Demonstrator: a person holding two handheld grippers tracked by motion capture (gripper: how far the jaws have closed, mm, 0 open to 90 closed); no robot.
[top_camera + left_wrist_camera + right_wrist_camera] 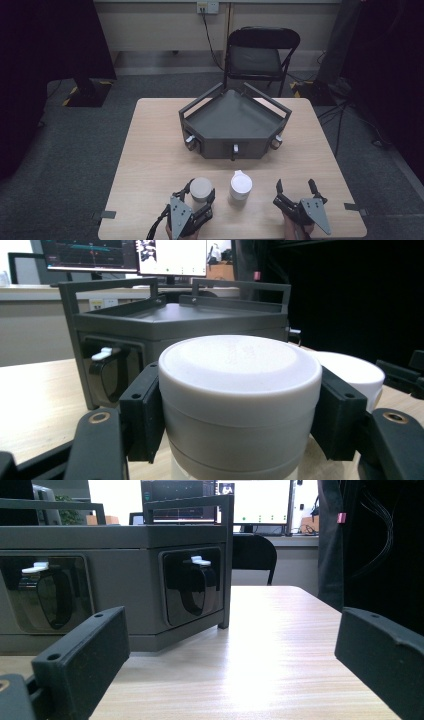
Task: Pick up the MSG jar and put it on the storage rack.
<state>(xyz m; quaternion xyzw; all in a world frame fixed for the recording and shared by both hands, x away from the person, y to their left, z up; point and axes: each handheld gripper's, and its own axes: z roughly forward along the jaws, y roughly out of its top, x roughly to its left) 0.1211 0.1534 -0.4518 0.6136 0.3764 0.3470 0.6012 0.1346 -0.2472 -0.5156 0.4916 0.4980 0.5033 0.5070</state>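
From my remote station, several things are only partly readable. In the left gripper view the bottom of the grey round plastic jar with a flat lid (240,405) is cut off by the frame edge, so I cannot tell if it stands on the light wooden table (150,150) or is lifted from it. The second jar, a white round plastic container with a white lid (240,188), is half hidden behind the grey one in that view, at about 3 o'clock from it. In the high view both hands of the person are cut off at the bottom edge, and I see only a small part of them under the grippers. The left gripper (201,192) is clamped on the grey jar, one black pad (145,412) pressing on each side of it just under the lid. It points toward 12 o'clock, at the near edge of the table around 7 o'clock from the table centre. The right gripper (296,186) rests low at about 5 o'clock, also pointing toward 12 o'clock, with its jaws wide apart and only bare table between them. The white jar stands between the two grippers. The dark grey angular metal tray with rails (235,120) sits at 12 o'clock, well apart from both jars.
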